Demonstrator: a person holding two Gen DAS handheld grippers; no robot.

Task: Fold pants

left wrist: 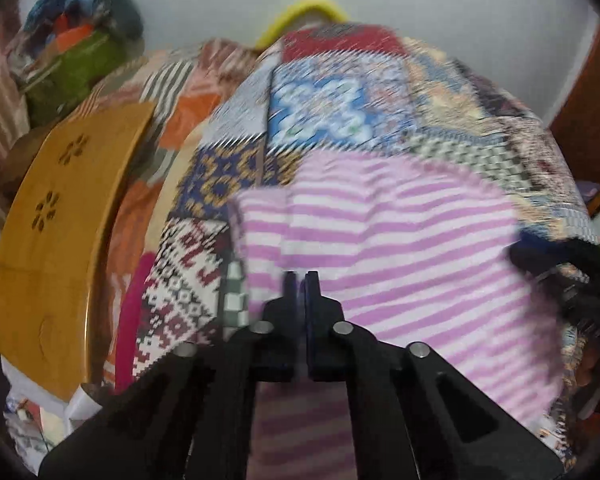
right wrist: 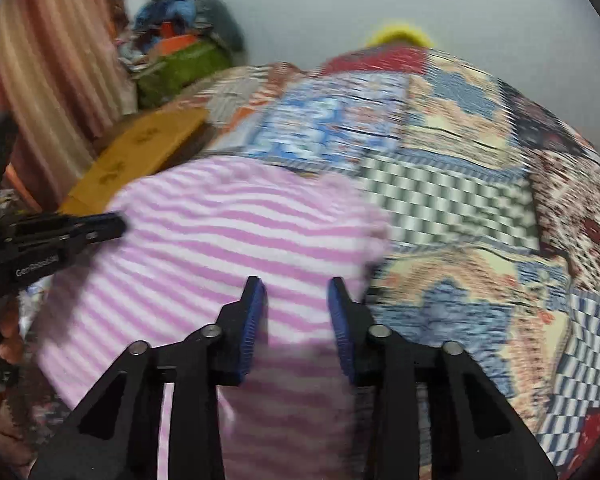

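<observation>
Pink-and-white striped pants (left wrist: 400,248) (right wrist: 228,232) lie spread on a patchwork bedspread (left wrist: 340,112) (right wrist: 460,200). My left gripper (left wrist: 301,280) stands over their near left part with its jaws together, and a thin sliver of the striped cloth is pinched between the pads. In the right wrist view the left gripper (right wrist: 118,226) sits at the pants' left edge. My right gripper (right wrist: 296,284) hovers over the pants' near right part with its blue pads (right wrist: 256,320) apart and striped cloth showing between them, not pressed. It appears blurred at the right edge of the left wrist view (left wrist: 540,260).
A yellow-brown wooden board (left wrist: 48,240) (right wrist: 140,148) with flower cut-outs lies left of the bedspread. A green bag stuffed with clothes (left wrist: 72,64) (right wrist: 180,68) stands at the far left by a striped curtain (right wrist: 52,60). A brown door (left wrist: 588,120) is at the right.
</observation>
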